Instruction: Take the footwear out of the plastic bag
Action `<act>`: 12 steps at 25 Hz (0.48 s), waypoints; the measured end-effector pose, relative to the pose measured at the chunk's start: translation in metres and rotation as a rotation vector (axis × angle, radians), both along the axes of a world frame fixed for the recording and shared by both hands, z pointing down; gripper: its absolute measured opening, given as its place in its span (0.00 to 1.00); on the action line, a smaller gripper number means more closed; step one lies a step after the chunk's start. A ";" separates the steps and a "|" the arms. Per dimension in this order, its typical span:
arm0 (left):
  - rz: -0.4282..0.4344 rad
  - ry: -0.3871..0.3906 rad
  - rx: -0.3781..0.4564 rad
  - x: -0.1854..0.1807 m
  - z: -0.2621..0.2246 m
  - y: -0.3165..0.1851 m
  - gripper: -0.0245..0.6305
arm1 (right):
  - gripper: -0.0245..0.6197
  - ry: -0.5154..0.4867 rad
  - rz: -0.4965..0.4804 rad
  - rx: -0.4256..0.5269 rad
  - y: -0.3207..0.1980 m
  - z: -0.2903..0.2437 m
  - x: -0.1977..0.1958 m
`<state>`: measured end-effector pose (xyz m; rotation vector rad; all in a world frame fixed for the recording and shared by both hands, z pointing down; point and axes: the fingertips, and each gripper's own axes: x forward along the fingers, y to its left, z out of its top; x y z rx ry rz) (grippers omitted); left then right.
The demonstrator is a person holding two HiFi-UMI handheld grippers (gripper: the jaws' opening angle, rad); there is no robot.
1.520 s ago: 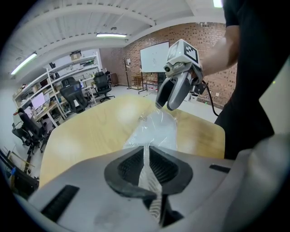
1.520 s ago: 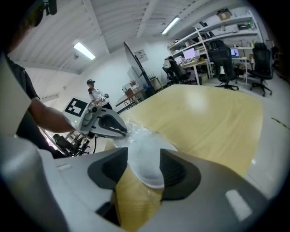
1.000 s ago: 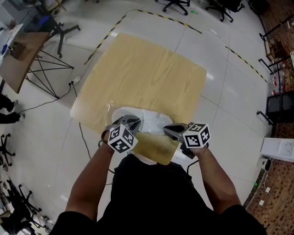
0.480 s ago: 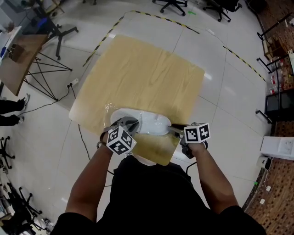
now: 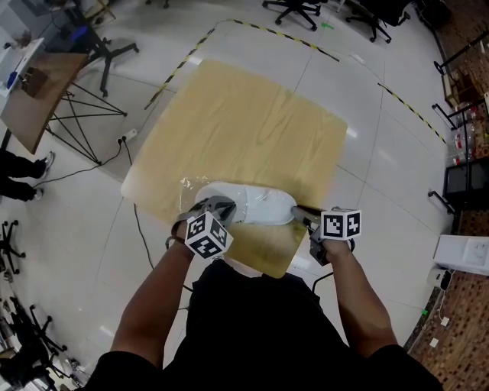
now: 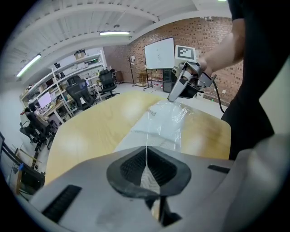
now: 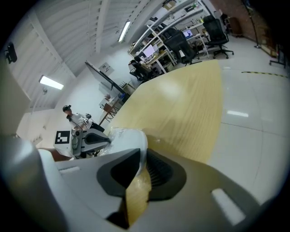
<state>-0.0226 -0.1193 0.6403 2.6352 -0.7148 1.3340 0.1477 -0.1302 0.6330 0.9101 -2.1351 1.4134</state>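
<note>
My left gripper (image 5: 219,208) is clenched on a thin sheet of the plastic bag (image 6: 165,120), and the film runs taut from its tips toward the far end of the bag. My right gripper (image 5: 300,214) has just been closing its jaws. A fold of the bag sits between its tips, and as far as I can see it is pinched there.

The white shoe (image 5: 256,206) is still inside the bag, lying across the near edge of the bench (image 5: 252,130) between my two grippers.

To do this step well, I judge that I should keep the left pinch steady as an anchor. With the right I should draw the film away from the shoe, not upward, so the bag slides off instead of lifting the shoe with it. If the right gripper has caught only one layer, the film may stretch or tear. The shoe is close to the near edge, so a hard tug toward me could drag it off the bench.

The rest of the bench is bare and nothing blocks the pull. On the floor, well apart, are office chairs (image 5: 294,9) at the far side, a line of striped tape (image 5: 267,29), a side table (image 5: 34,92) to the left and a cable (image 5: 137,221).
</note>
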 end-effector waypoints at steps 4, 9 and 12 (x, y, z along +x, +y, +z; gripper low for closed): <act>0.009 -0.007 0.000 0.000 0.002 0.000 0.06 | 0.11 0.020 0.005 0.018 -0.002 -0.004 0.025; 0.035 -0.036 0.011 0.002 0.004 -0.002 0.06 | 0.10 0.036 0.033 0.035 -0.003 -0.010 0.048; 0.045 -0.050 0.008 0.002 0.007 -0.002 0.06 | 0.10 0.042 0.045 0.037 -0.002 -0.010 0.059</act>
